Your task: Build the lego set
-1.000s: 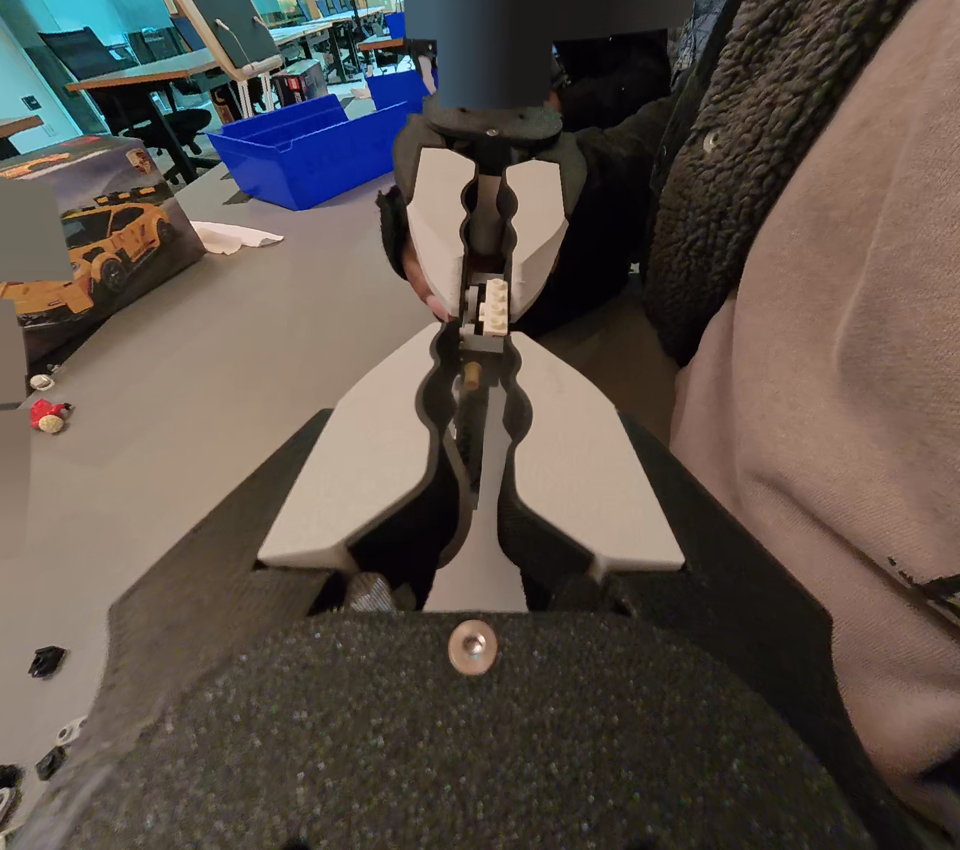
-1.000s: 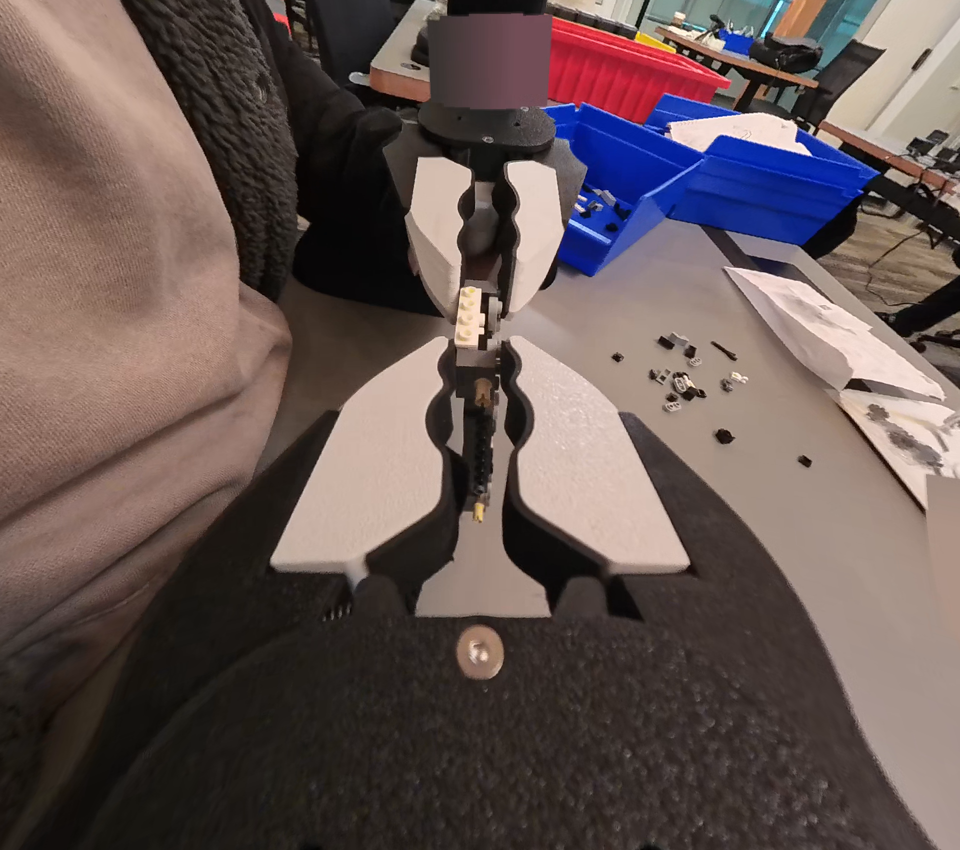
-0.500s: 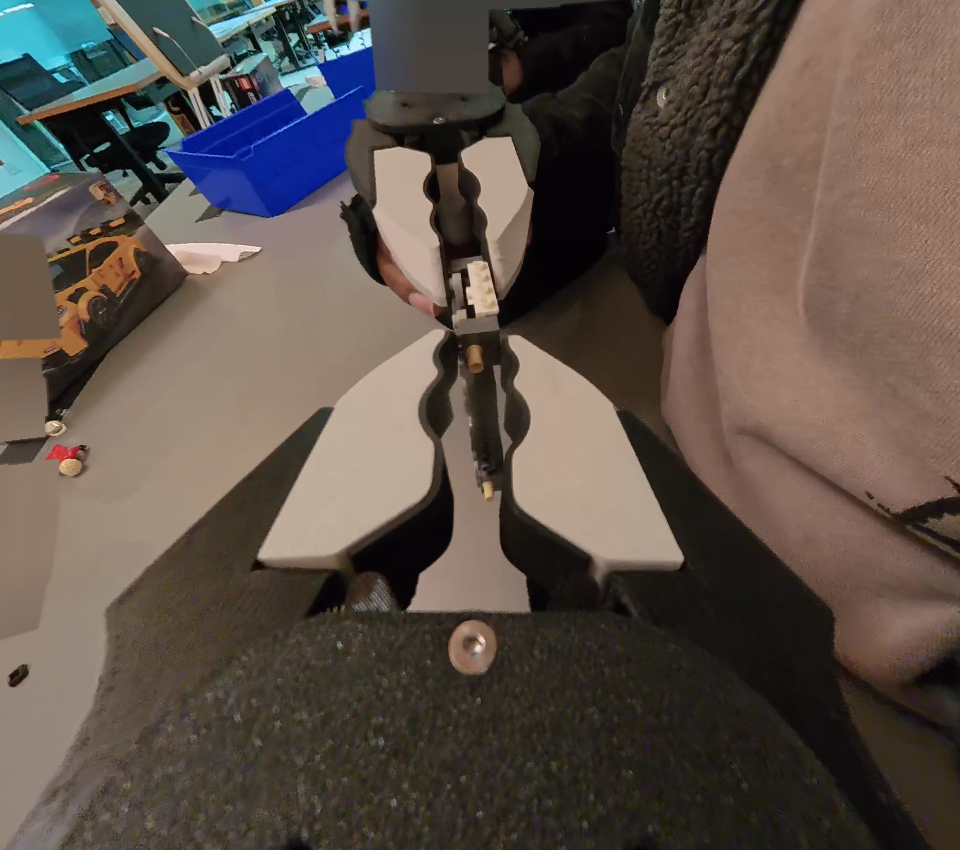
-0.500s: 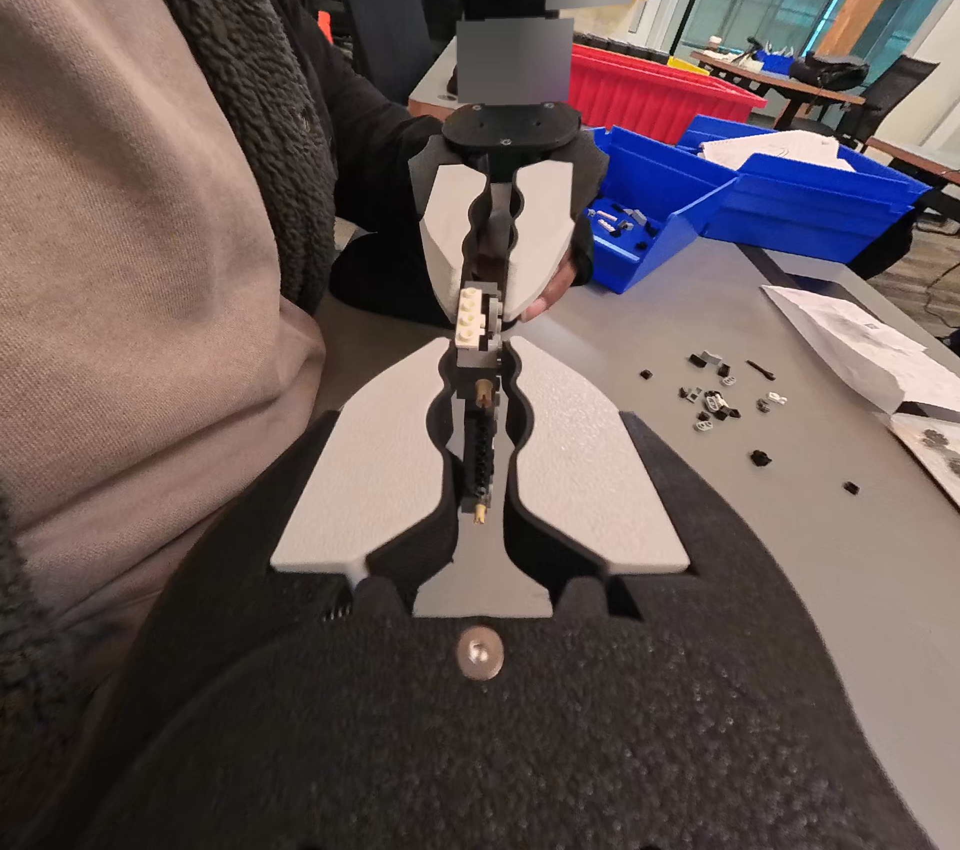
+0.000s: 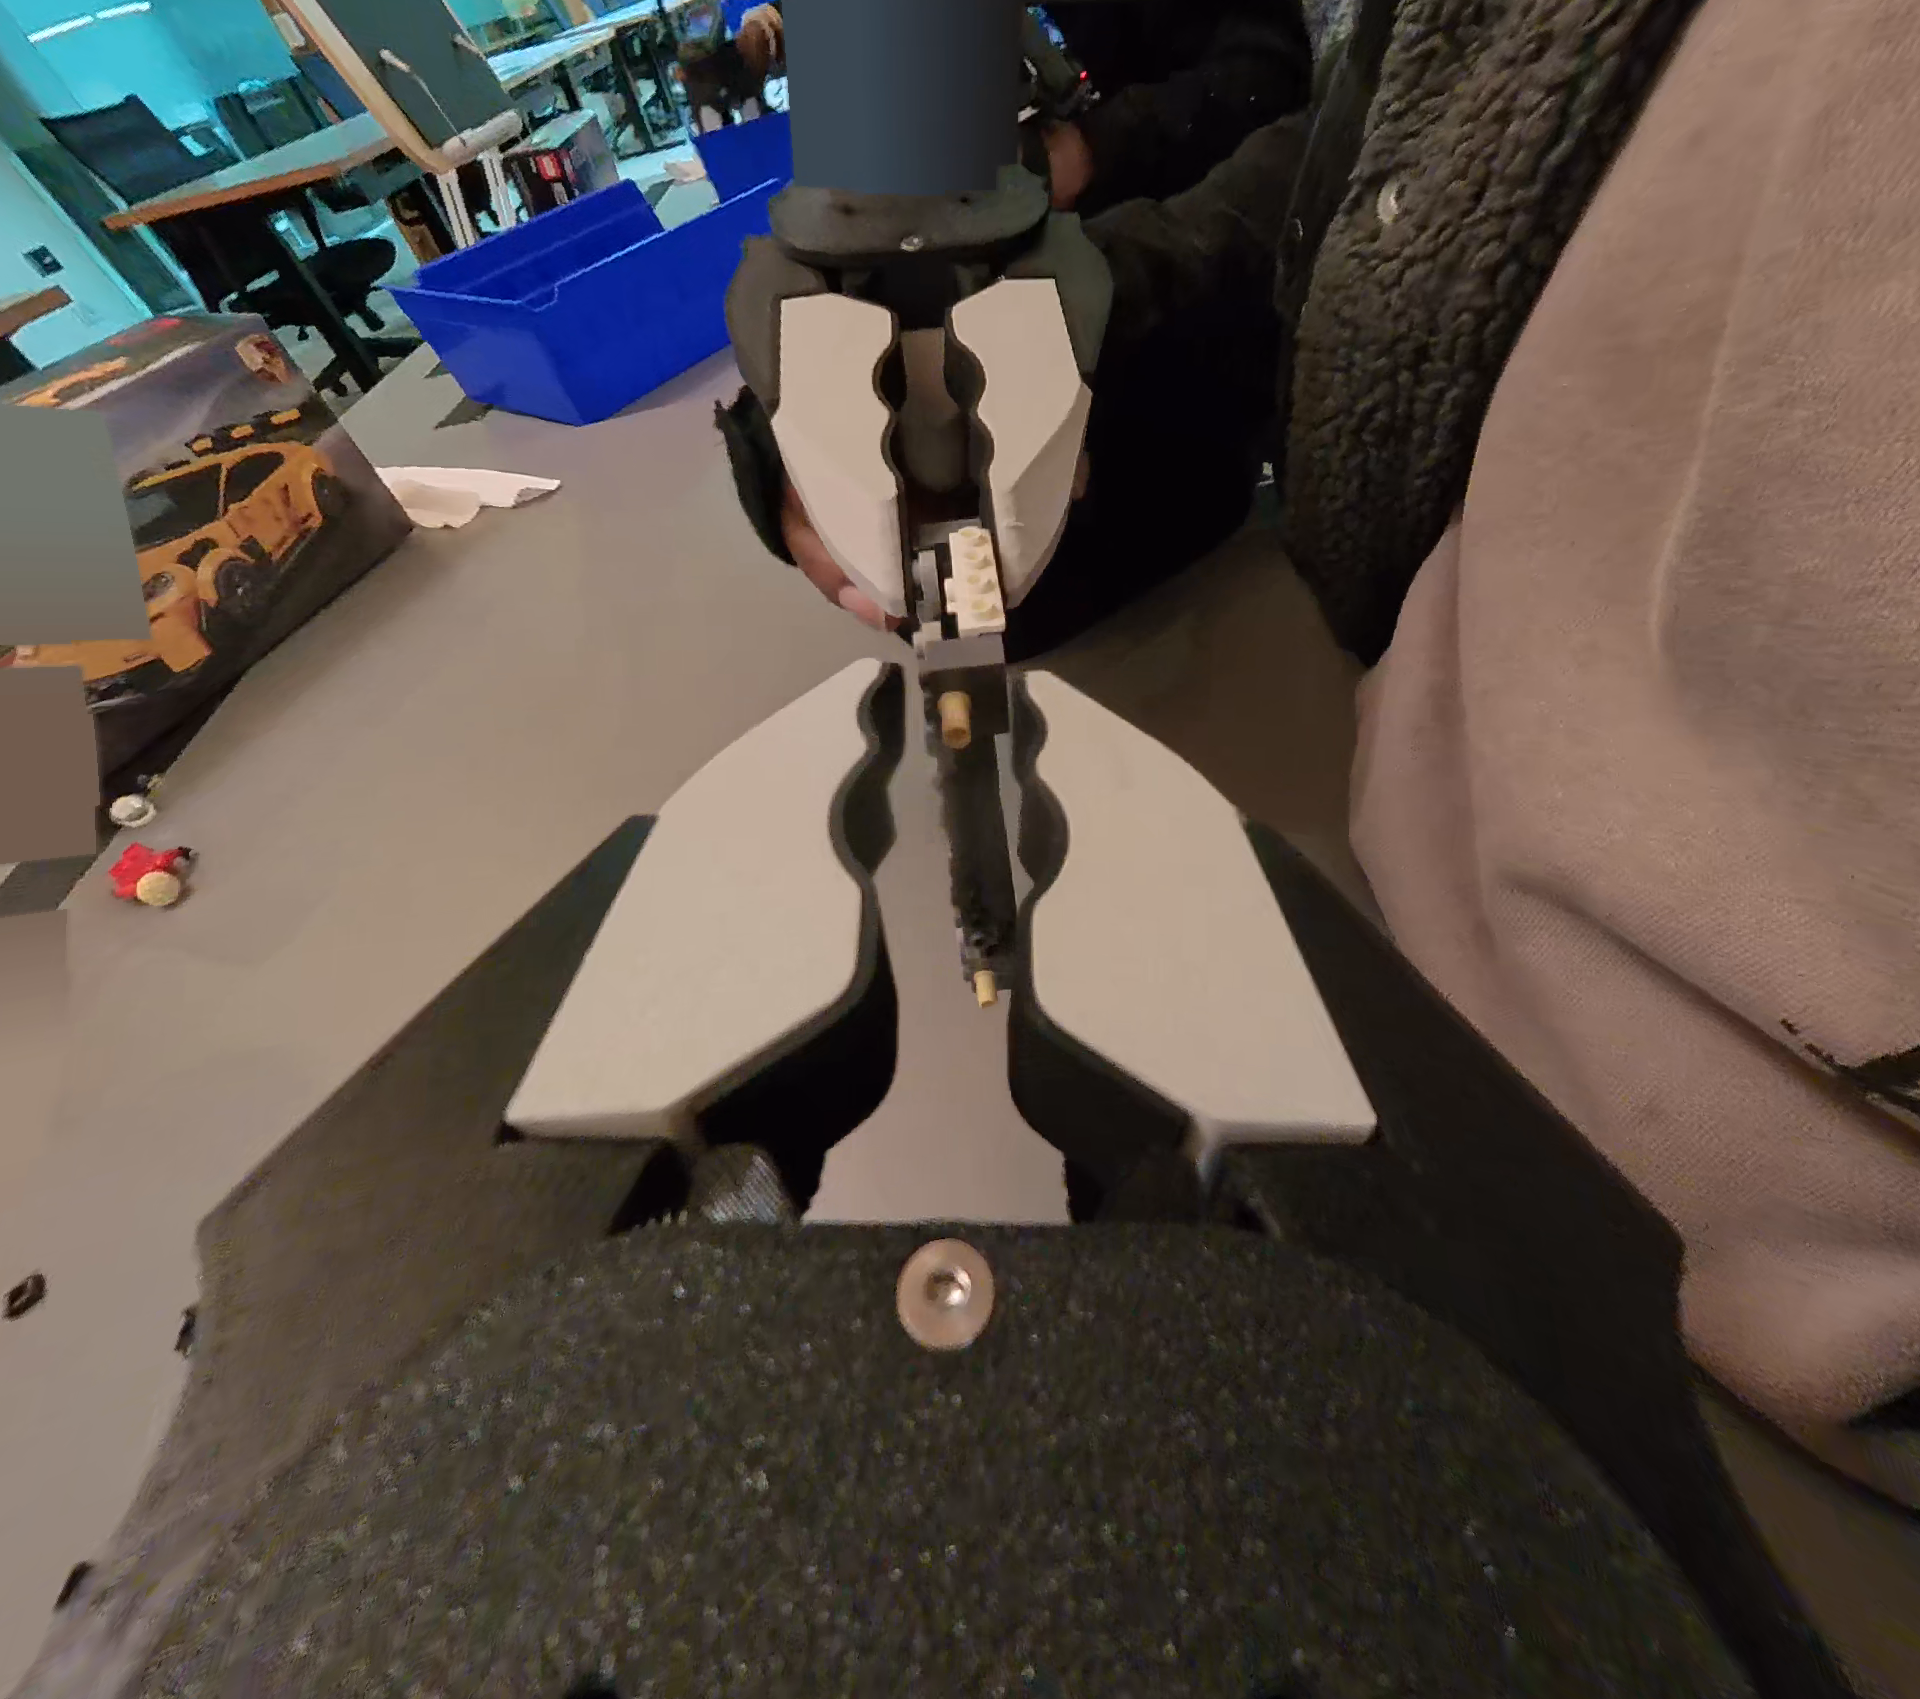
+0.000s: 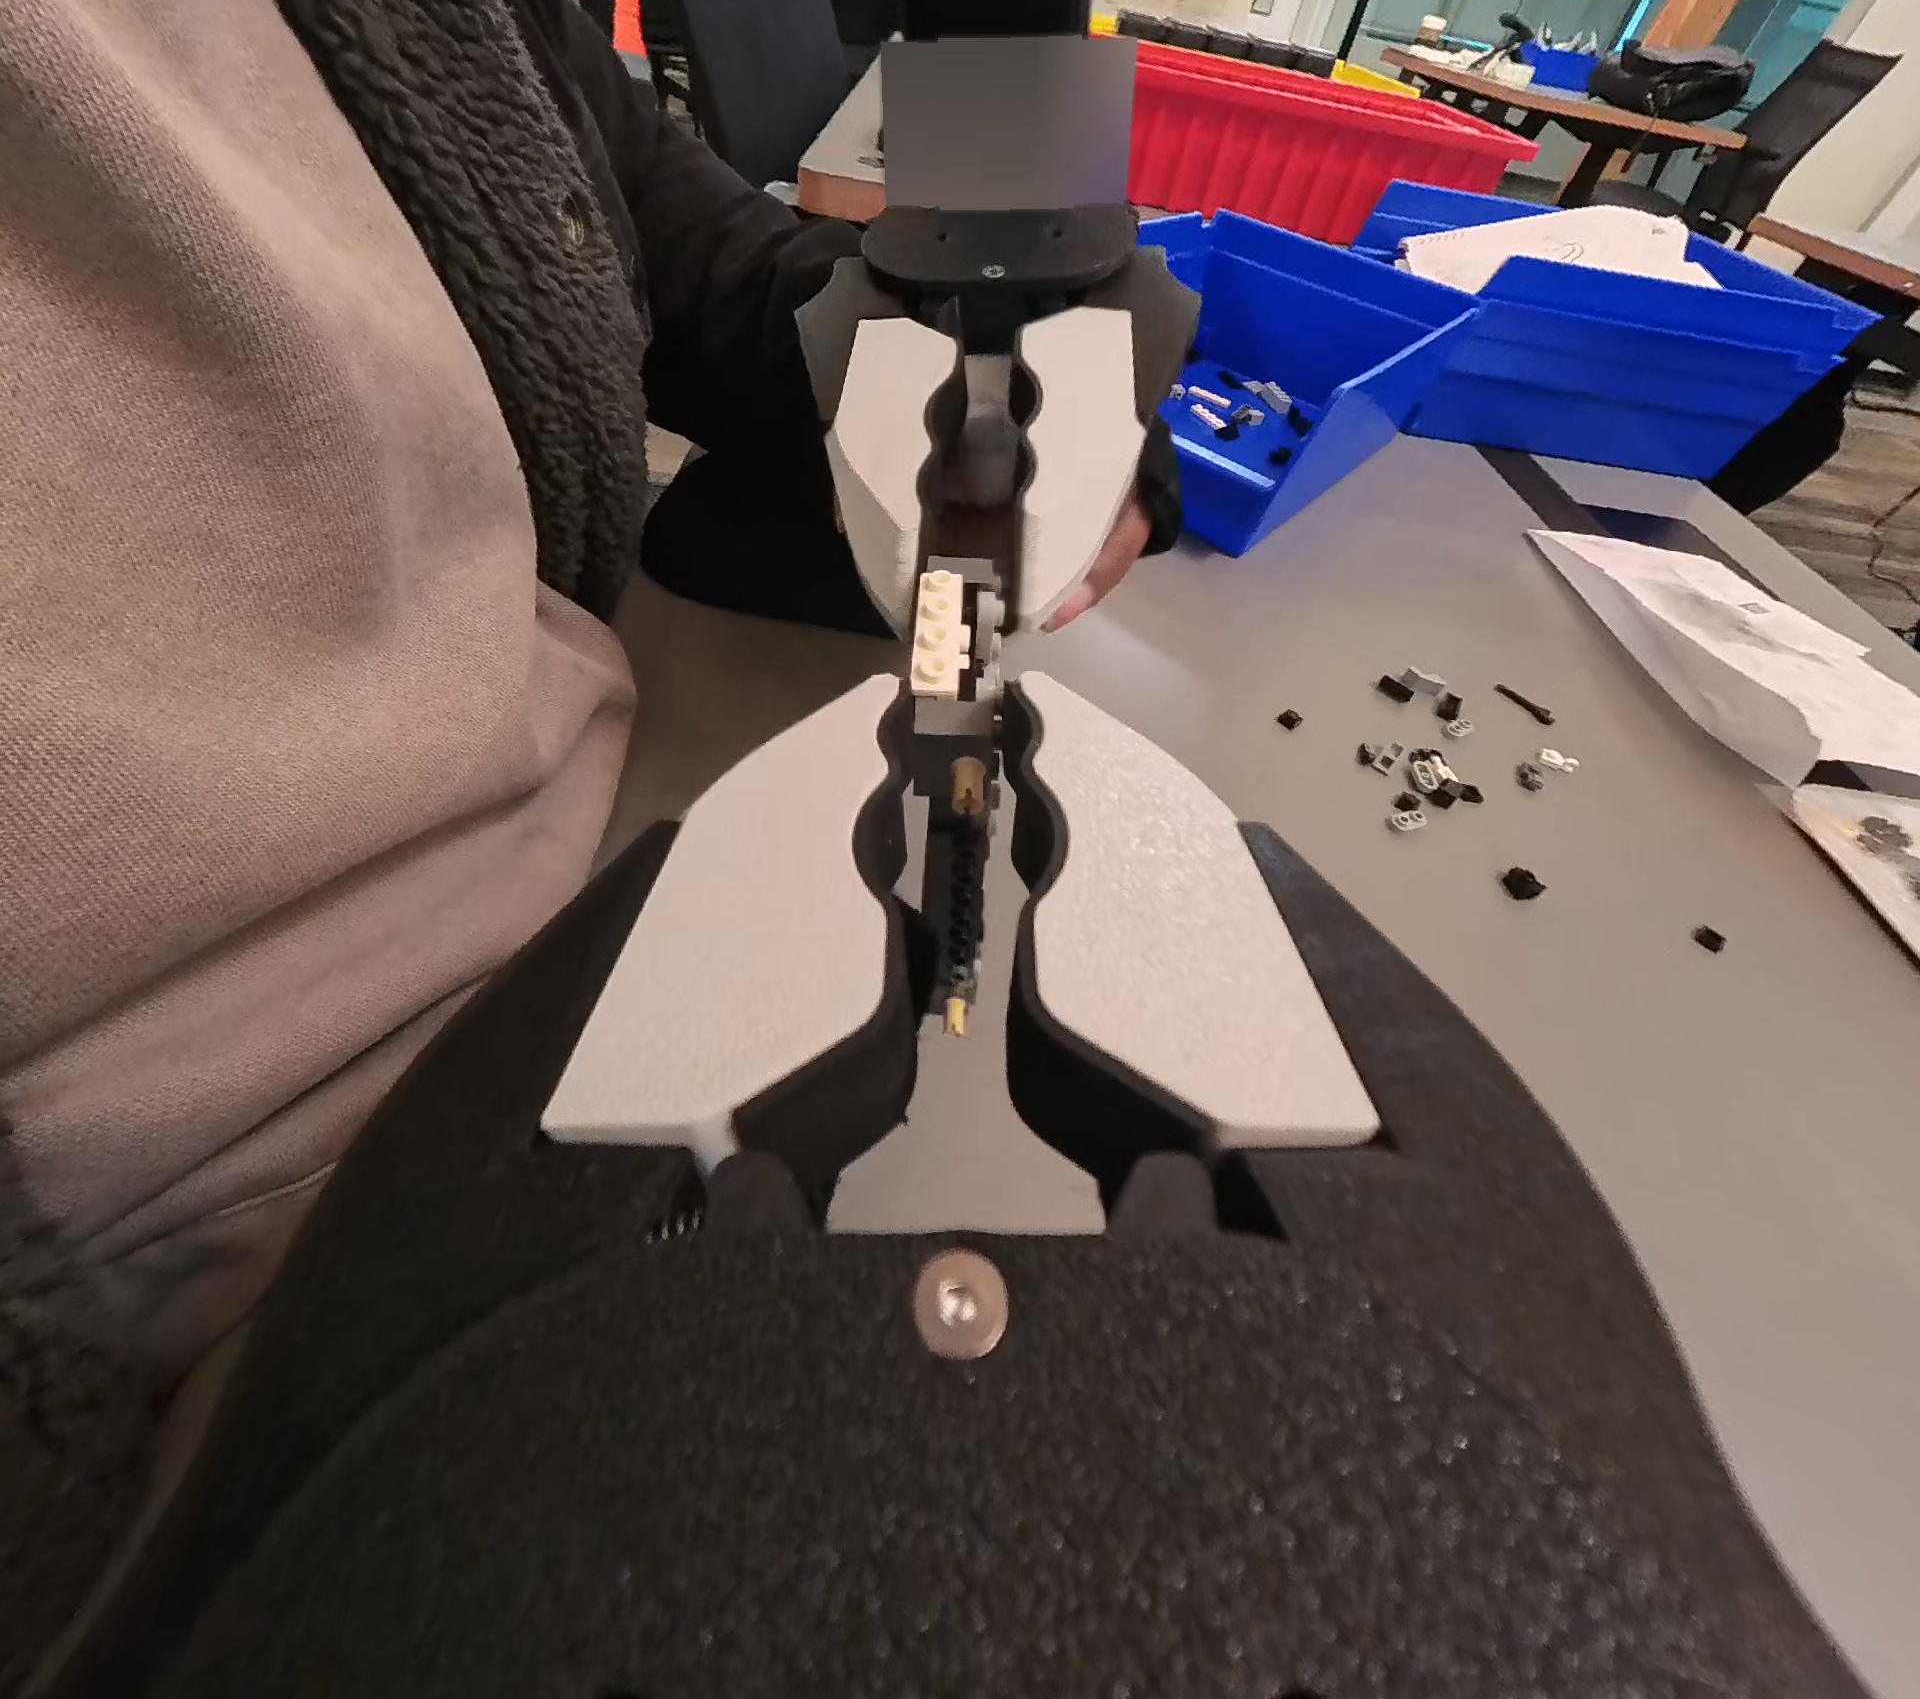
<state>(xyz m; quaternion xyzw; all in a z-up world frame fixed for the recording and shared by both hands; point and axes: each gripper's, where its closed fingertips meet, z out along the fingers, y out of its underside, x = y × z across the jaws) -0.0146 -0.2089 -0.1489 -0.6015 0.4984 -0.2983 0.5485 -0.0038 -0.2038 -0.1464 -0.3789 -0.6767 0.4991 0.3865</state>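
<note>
A small lego assembly hangs between both grippers above the grey table. It has a white studded plate on top, a grey block, and a black beam with tan pins hanging down. My left gripper is shut on the grey block. My right gripper faces it tip to tip and is shut on the upper part. In the right wrist view the right gripper pinches the assembly, and the left gripper meets it from the far side.
The person's beige sweatshirt is close beside the grippers. A lego box, a blue bin and a red piece sit to the left. Blue bins, loose small pieces and paper sheets lie to the right.
Both grippers stay tip to tip on the assembly. The pair has shifted and tilted a little, and more of the black beam shows between the left fingers.
</note>
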